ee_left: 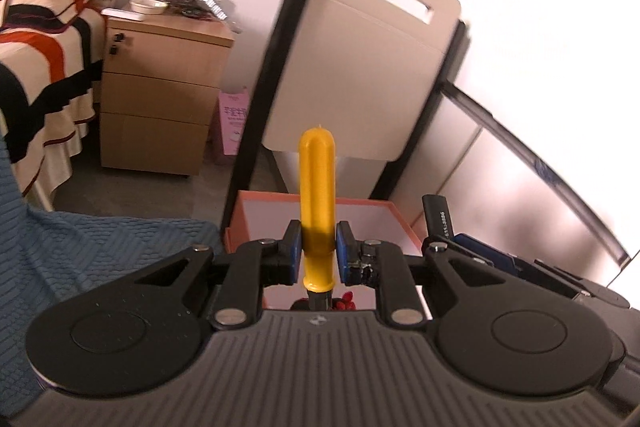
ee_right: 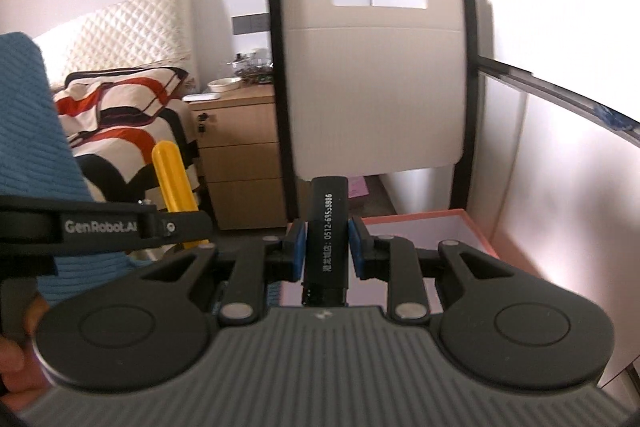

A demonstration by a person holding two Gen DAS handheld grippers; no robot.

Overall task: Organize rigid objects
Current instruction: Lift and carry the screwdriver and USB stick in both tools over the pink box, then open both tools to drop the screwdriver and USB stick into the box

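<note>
Yellow handle (ee_left: 317, 195) between clamped jaws

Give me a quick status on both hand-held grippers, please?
Left hand-held gripper shut on yellow handle. Right hand-held gripper shut on black lighter. Pink box just ahead, nothing blocking.

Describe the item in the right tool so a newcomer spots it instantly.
Find the white chair back, then drop to the pink box below it. Before the box, the right tool pinches a black rectangular stick with white printed digits, unlike the rounded yellow handle nearby.
</note>
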